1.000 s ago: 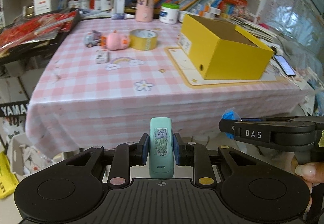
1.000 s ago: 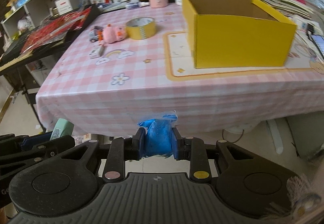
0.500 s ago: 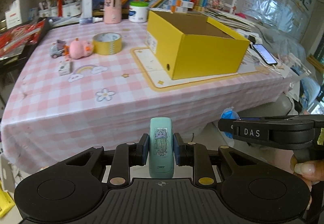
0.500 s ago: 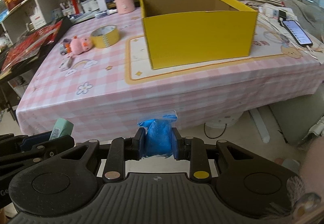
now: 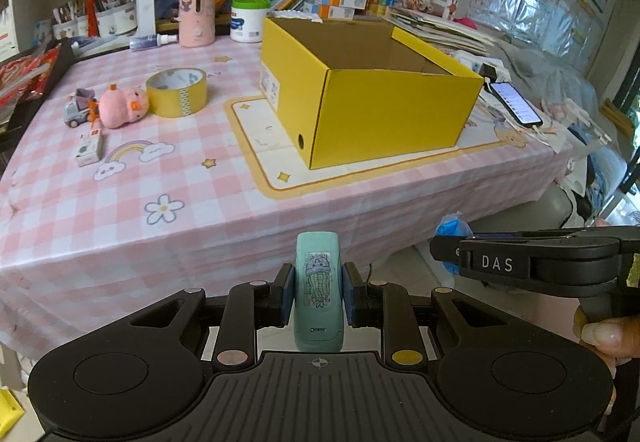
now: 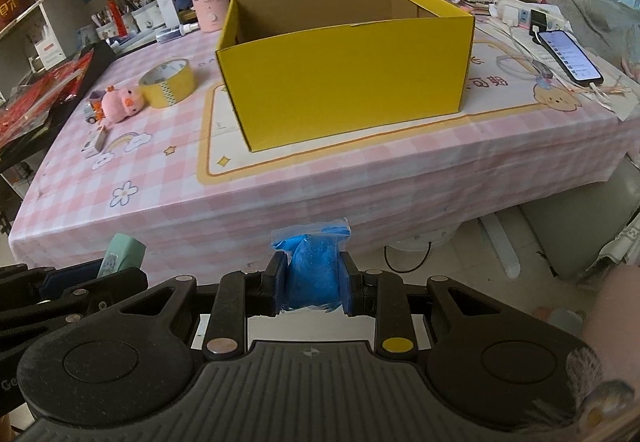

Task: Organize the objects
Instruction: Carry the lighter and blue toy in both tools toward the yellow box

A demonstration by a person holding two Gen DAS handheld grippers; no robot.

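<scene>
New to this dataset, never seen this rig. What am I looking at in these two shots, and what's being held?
No robot arm: a person carries a two-finger gripper in each hand, with a fisheye camera on each looking forward along its fingers. One shot is from the left, one from the right. The left gripper is shut on a mint green case; the right gripper is shut on a blue bag. Ahead is a table with a pink checked cloth bearing an open yellow box, a tape roll, a pink plush pig, a toy car and a phone.

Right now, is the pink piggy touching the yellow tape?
Touching. In the left wrist view the pink piggy leans against the yellow tape with no tablecloth showing between them.
</scene>
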